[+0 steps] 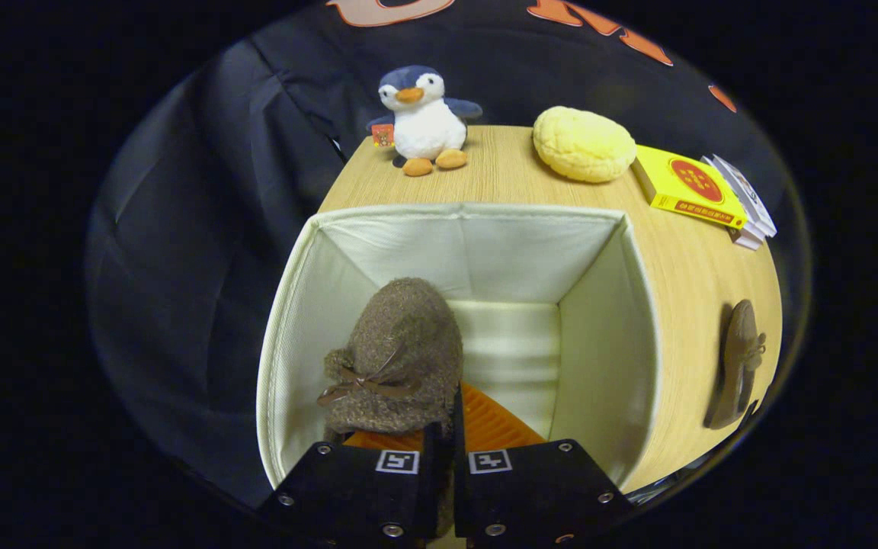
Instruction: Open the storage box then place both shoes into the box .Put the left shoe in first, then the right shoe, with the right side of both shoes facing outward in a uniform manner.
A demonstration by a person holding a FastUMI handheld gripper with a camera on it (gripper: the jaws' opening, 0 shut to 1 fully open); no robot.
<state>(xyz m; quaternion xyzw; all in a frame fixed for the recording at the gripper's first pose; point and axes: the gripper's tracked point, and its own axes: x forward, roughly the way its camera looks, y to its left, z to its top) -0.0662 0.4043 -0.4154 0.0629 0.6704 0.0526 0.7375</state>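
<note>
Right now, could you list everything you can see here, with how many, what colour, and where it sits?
Open cream fabric storage box: one, cream, on the table just ahead of the gripper.
Fuzzy brown shoe with a bow: one, brown, inside the box at its left wall, held in the gripper.
Second brown shoe: one, brown, on the table right of the box.
Plush penguin: one, blue and white, table's far end.
Round yellow cushion: one, yellow, right of the penguin.
Yellow book: one, right of the cushion.
Wooden table: one, light wood.
Gripper: one, fingers shut on the shoe's heel.
</note>
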